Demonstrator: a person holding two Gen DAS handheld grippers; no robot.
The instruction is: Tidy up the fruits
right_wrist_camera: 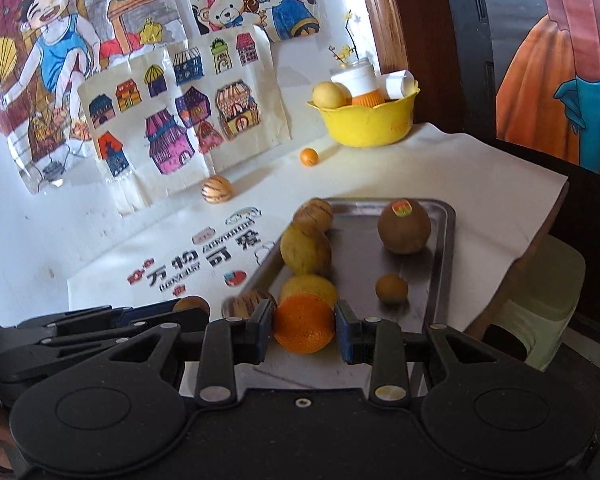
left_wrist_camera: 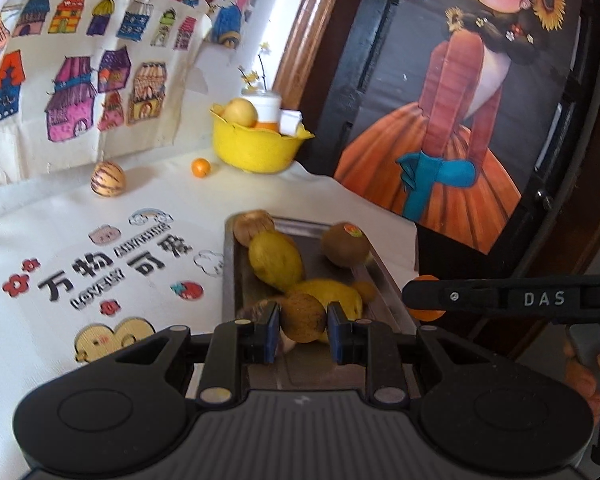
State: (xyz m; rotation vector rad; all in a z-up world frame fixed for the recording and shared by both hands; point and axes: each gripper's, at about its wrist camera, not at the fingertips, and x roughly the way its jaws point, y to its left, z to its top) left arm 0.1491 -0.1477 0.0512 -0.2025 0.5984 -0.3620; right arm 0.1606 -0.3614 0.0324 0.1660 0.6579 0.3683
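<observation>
The letters "DAS" are read in white on the black arm of the right gripper (left_wrist_camera: 420, 296), which crosses the right of the left wrist view. Large black Chinese characters, "万物可爱", are printed on the white tablecloth (left_wrist_camera: 40, 240) left of centre; the smaller outlined lettering beside them is too blurred to read. A coloured sticker (right_wrist_camera: 401, 208) is seen on the kiwi (right_wrist_camera: 404, 229) at the far end of the metal tray (right_wrist_camera: 440, 280); its writing cannot be made out.

The left gripper (left_wrist_camera: 303, 326) is clenched on a small brown round fruit (left_wrist_camera: 303, 317), held between the blue pads (left_wrist_camera: 272, 330) at lower centre, over the near end of the tray. The right gripper (right_wrist_camera: 304, 326) is closed on an orange (right_wrist_camera: 304, 323), both pads pressed against its sides, also over the tray's near end.

Yellow and striped fruits are lined along the tray's left edge. A yellow bowl (right_wrist_camera: 366, 126) stands at the upper right of the table, with a small orange fruit (right_wrist_camera: 309, 157) and a striped fruit (right_wrist_camera: 217, 189) lying apart on the cloth.
</observation>
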